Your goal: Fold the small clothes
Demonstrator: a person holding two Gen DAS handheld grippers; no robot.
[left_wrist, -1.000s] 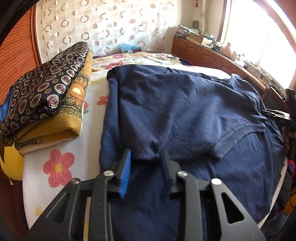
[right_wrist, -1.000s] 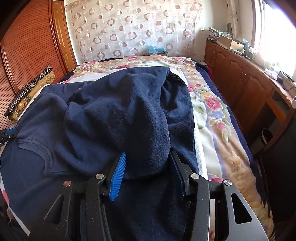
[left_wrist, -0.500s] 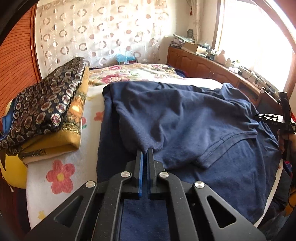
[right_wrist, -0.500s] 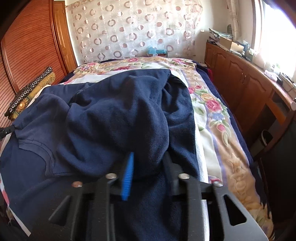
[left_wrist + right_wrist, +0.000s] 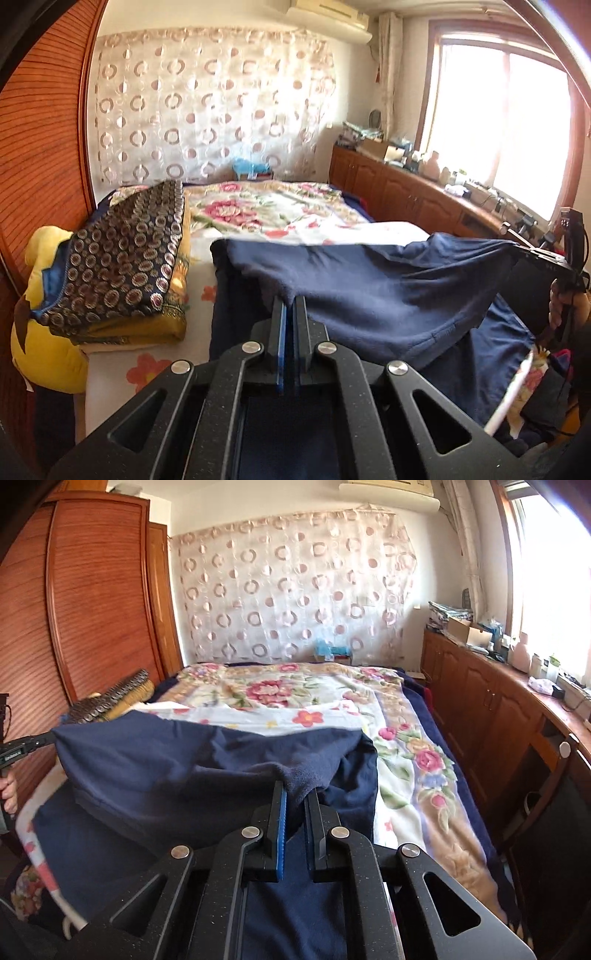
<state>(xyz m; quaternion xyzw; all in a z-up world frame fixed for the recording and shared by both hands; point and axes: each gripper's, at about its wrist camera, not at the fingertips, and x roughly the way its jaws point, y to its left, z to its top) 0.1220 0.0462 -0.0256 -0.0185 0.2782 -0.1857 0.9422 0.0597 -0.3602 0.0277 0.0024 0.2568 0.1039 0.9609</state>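
Navy shirt (image 5: 369, 291), flat on the bed (image 5: 280, 210) a second ago, now hangs lifted: our left gripper (image 5: 290, 306) and right gripper (image 5: 295, 794) have just clamped its edge.

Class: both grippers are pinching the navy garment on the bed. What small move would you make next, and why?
Probably carry both hands forward together, toward the far end of the bed. The left gripper and right gripper each clamp an edge of the navy garment, and the lifted layer hangs between them above the part lying on the floral bedspread, so laying it forward should complete the fold.
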